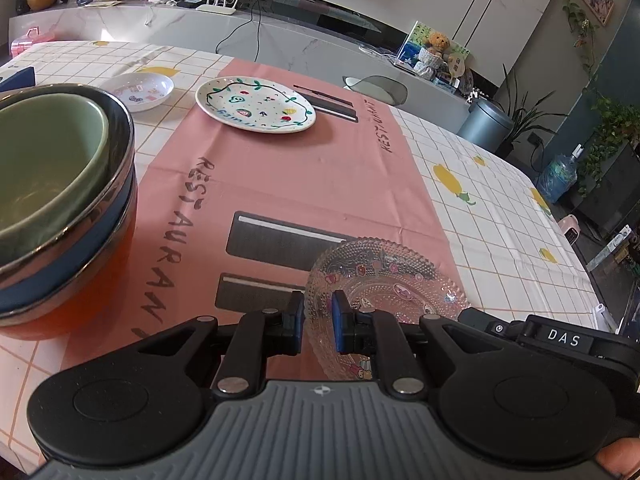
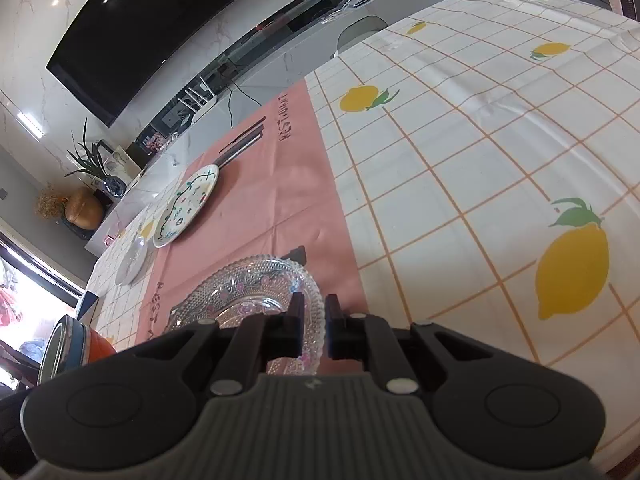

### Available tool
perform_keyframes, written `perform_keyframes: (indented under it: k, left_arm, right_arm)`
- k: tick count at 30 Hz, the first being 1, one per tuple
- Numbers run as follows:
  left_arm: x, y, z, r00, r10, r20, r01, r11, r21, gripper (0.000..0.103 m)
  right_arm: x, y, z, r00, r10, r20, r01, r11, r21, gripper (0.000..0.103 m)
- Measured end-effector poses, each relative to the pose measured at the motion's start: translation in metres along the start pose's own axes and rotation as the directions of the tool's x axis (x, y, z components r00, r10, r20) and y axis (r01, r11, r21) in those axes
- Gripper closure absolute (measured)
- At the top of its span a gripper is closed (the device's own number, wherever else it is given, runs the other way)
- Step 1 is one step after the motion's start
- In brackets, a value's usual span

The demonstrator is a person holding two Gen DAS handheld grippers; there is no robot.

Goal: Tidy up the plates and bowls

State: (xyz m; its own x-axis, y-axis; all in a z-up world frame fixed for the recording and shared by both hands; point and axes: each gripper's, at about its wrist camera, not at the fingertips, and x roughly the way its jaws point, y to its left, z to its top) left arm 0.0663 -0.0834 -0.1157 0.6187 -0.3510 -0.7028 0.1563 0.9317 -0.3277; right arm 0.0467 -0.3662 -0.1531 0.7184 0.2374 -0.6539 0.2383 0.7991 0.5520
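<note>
A clear beaded glass plate (image 1: 392,280) with small flower prints lies low over the pink table runner (image 1: 280,168). My left gripper (image 1: 319,305) is shut on its near-left rim. My right gripper (image 2: 315,305) is shut on the opposite rim of the glass plate (image 2: 240,292). The right gripper's black body (image 1: 560,338) shows past the plate's right edge. I cannot tell whether the plate touches the cloth. A stack of bowls (image 1: 60,184), green inside steel and blue over orange, stands close on the left.
A white plate with fruit drawings (image 1: 256,106) sits at the runner's far end, and a small white dish (image 1: 140,90) lies left of it. The lemon-print tablecloth (image 2: 480,160) spreads to the right. A chair back (image 1: 380,88) stands beyond the table's far edge.
</note>
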Motion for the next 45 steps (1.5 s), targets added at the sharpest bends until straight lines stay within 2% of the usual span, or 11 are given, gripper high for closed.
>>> perform_keyframes:
  k: [15,25,33,35,37,39,42,45]
  left_arm:
    - [0.002,0.009,-0.010,1.000,0.005,-0.019,-0.004,1.000,0.016,0.087]
    - [0.002,0.006,-0.010,1.000,0.011,-0.028,-0.010,0.999,0.035,0.086]
    - [0.003,0.006,-0.006,0.999,0.010,-0.034,-0.008,0.999,0.046,0.084]
    - [0.002,0.007,-0.005,1.000,0.011,-0.027,-0.010,0.999,0.043,0.081]
    - [-0.001,0.007,-0.002,1.000,0.013,-0.016,-0.012,0.999,0.038,0.074]
    - [-0.004,0.008,0.001,1.000,0.009,-0.006,-0.009,0.999,0.035,0.069]
    - [-0.010,0.006,0.008,1.000,0.009,0.004,-0.009,0.999,0.041,0.066]
    - [-0.016,0.004,0.015,1.000,0.001,0.010,-0.001,0.999,0.043,0.063]
  right_arm:
    - [-0.001,0.005,-0.009,1.000,0.002,0.023,0.000,0.998,-0.063,0.095]
    - [-0.001,0.012,-0.015,0.999,-0.013,0.045,0.019,0.992,-0.127,0.092]
    - [-0.003,0.012,-0.016,0.998,-0.015,0.054,0.022,0.991,-0.133,0.091]
    - [-0.004,0.014,-0.016,0.998,-0.019,0.060,0.028,0.989,-0.144,0.087]
    - [-0.005,0.015,-0.016,0.997,-0.019,0.071,0.030,0.987,-0.155,0.078]
    - [-0.006,0.017,-0.015,0.997,-0.019,0.080,0.032,0.985,-0.167,0.077]
    - [-0.008,0.021,-0.013,0.996,-0.021,0.087,0.037,0.981,-0.189,0.070]
    - [-0.012,0.028,-0.010,0.995,-0.024,0.099,0.045,0.974,-0.223,0.067]
